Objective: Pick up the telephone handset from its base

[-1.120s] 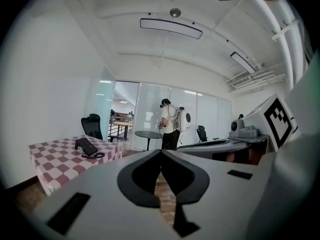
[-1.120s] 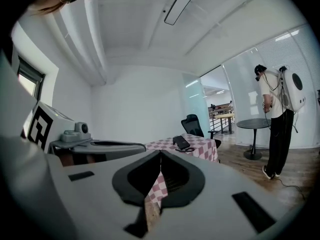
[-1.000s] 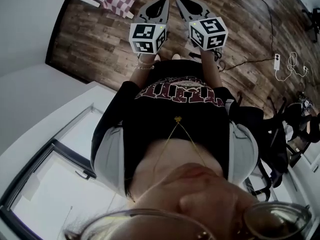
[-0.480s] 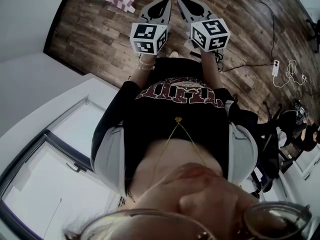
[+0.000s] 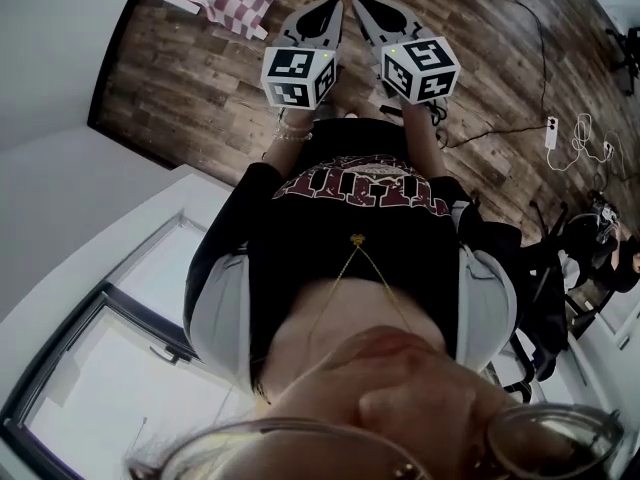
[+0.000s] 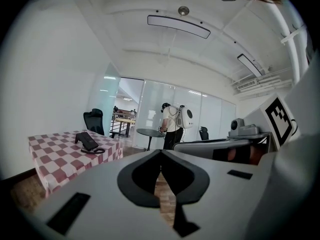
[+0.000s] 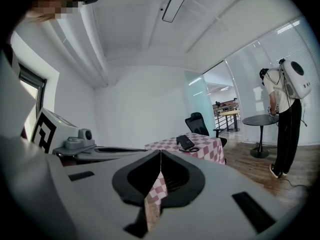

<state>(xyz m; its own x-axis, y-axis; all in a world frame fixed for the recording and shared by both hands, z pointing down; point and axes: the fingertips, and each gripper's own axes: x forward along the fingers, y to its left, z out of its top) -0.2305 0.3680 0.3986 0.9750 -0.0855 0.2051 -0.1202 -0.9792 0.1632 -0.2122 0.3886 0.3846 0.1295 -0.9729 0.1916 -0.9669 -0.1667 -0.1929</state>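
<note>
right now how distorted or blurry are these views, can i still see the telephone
Left gripper view: fisheye with black corners, telephone small but clear on the checkered tablecloth. Right gripper view: same fisheye, telephone small too. Head view: wooden floor bows, telephone not shown.

text: none legible | shirt (image 5: 360, 183) print: too distorted to read

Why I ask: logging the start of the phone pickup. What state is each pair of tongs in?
Left gripper: tongs closed, holding nothing.
Right gripper: tongs closed, holding nothing.
</note>
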